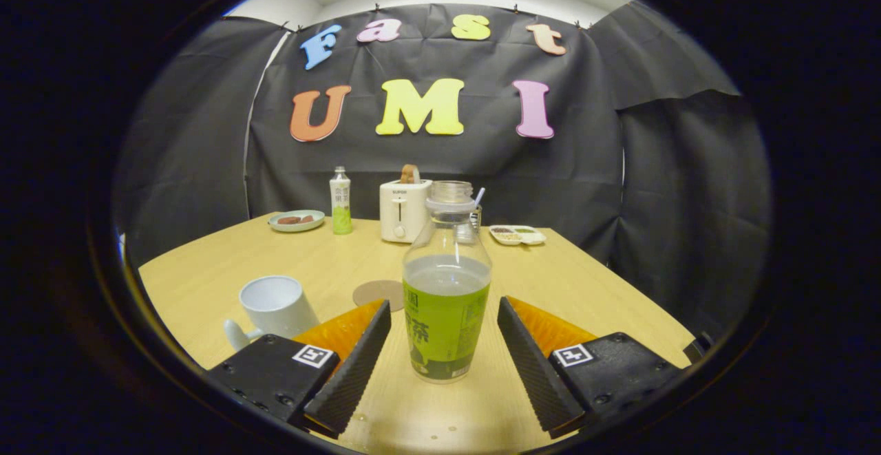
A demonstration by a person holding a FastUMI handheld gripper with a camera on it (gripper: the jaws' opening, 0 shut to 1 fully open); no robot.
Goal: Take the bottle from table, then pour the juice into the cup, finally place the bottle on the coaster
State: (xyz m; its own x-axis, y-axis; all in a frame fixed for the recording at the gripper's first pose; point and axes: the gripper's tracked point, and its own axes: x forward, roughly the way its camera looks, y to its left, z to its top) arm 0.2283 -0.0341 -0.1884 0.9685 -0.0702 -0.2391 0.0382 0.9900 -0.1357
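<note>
Bottle (446, 283) stood upright on the surface (564, 283), between your wide-open fingers (351, 365), which gripped nothing. You needed to centre on the label, close squarely and lift level, since the cap was off, before the cup (275, 307).

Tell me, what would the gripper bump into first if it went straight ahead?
Probably the open bottle. It stands upright on the table between the open gripper fingers, touching neither.
</note>
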